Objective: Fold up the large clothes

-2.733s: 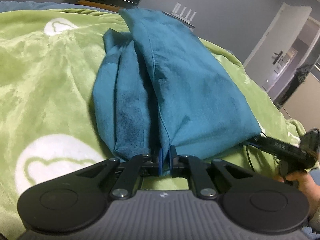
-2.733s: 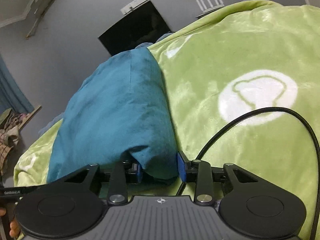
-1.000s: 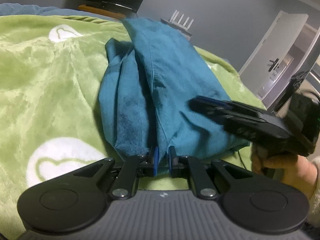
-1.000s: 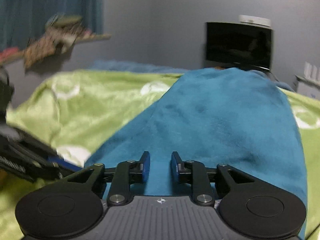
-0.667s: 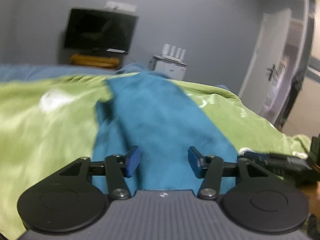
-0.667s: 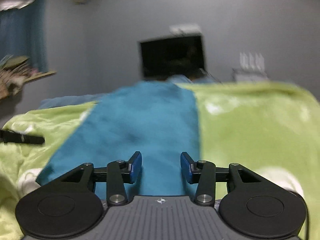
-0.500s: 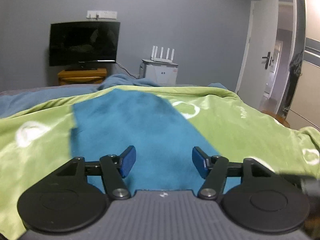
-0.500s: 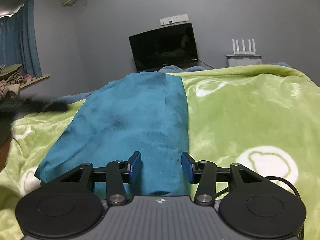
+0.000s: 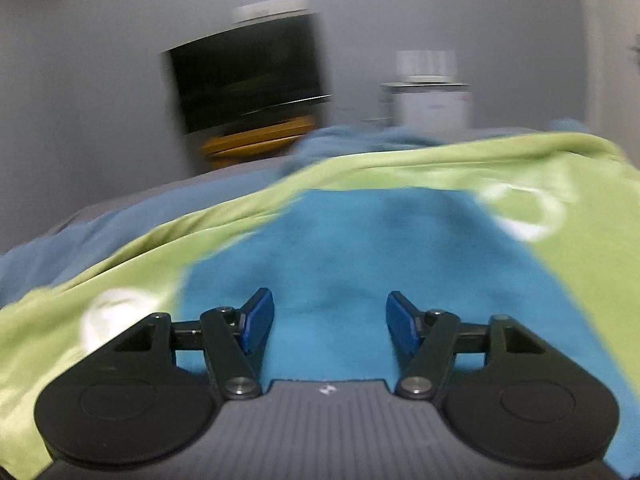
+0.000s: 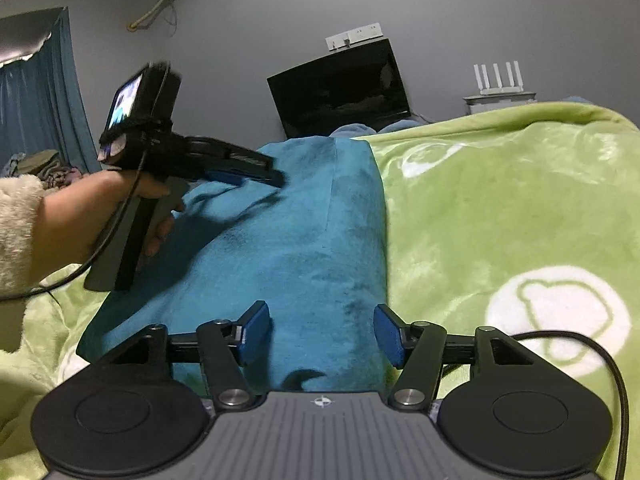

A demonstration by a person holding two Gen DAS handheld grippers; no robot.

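Observation:
A teal garment (image 10: 296,240) lies folded into a long strip on the green blanket (image 10: 500,208); it also shows in the blurred left wrist view (image 9: 360,248). My left gripper (image 9: 330,320) is open and empty, held above the garment's middle; in the right wrist view it (image 10: 260,174) hovers over the garment's left part. My right gripper (image 10: 320,338) is open and empty, just above the garment's near end.
A dark TV (image 10: 340,88) hangs on the grey wall behind the bed. A white router (image 10: 498,78) stands on a cabinet at the right. A black cable (image 10: 580,344) trails over the blanket by my right gripper. Blue curtains (image 10: 36,100) hang at the left.
Both grippers let go of the garment's near edge and opened wide. The left gripper lifted and moved forward over the garment's middle. The garment now lies flat.

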